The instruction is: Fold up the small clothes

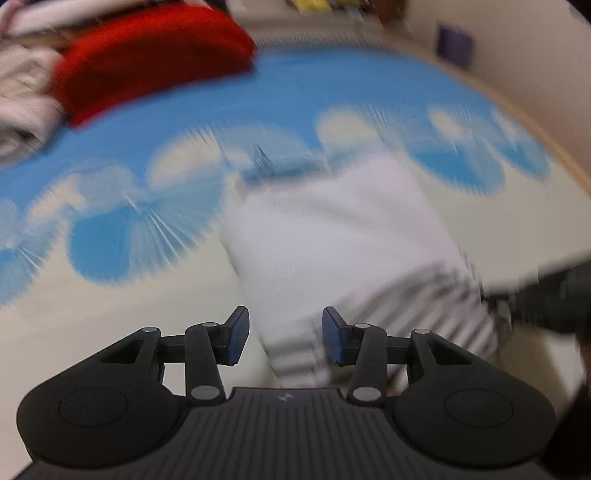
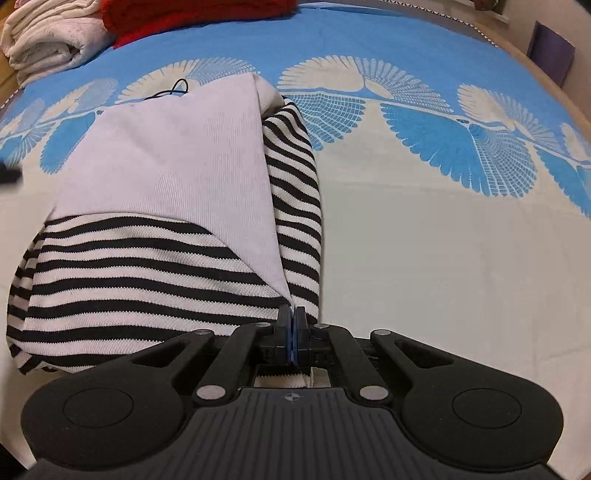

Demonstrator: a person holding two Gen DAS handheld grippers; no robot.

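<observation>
Both wrist views steeply down (shared garment (image 2: pixel 166 177))

A bed covered by a blue and cream bedspread (image 2: pixel 424 236) with fan-shaped prints carries everything. A partly folded white and black-striped knit garment (image 2: pixel 166 206) lies on it, ahead and left of the right fingers. Far beyond lie a folded red cloth (image 2: pixel 192 14) and, beside it, cream folded towels (image 2: pixel 51 40).

A: Where is there room to pass?

B: To the right of the striped garment (image 2: pixel 155 236), the bedspread (image 2: pixel 443 258) lies bare, right out to its edge.

A: And what's in the way?

B: The garment itself fills the near left. Further back in the left corner sit a red folded cloth (image 2: pixel 192 14) and a cream folded pile (image 2: pixel 51 40), touching each other.
</observation>
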